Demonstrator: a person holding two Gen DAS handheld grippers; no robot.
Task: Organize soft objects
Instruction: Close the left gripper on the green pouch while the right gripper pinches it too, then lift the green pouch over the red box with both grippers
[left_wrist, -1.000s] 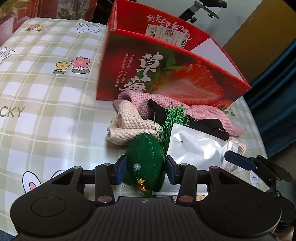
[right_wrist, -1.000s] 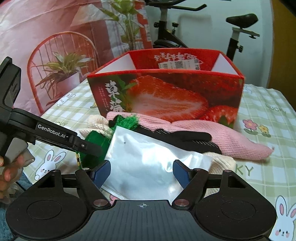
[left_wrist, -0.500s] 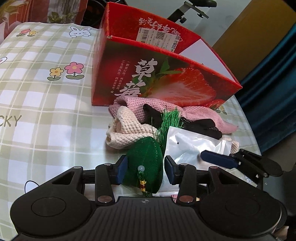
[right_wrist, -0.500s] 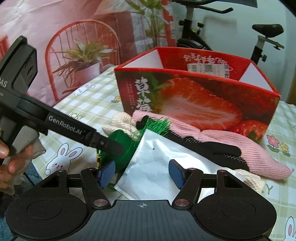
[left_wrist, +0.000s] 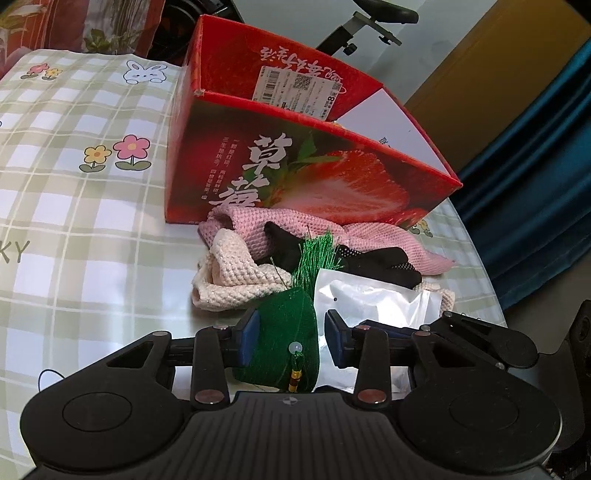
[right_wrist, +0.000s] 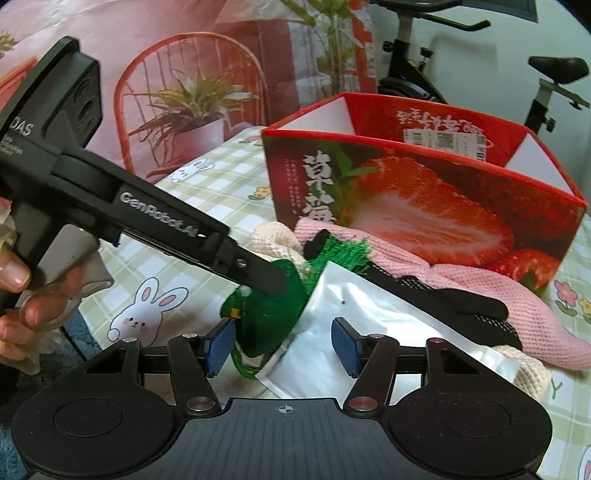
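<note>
Blue finger pads (left_wrist: 246, 341) of the left gripper (left_wrist: 290, 343) flank a green leaf-shaped sachet (left_wrist: 286, 339); the left pad presses it, while whether the right pad touches cannot be told, so a firm grasp cannot be confirmed. The right gripper (right_wrist: 284, 345) is spread wide over a corner of a silver foil pouch (right_wrist: 362, 317), its pads apart from it. Compared with the frame one second earlier, both cameras sit farther back and higher, and the right gripper's tips now lie closer beside the left gripper's right finger. The pile lies near the tabletop edge facing the cameras: a pink knitted cloth (left_wrist: 369, 236), a cream knitted cloth (left_wrist: 236, 273) and a black glove (left_wrist: 384, 262), all against the front wall of the red strawberry box (left_wrist: 332, 177). Only the right wrist view shows the person's left hand (right_wrist: 22, 291) on the handle; only the left wrist view shows the sachet's bead (left_wrist: 295, 347) from the front.
</note>
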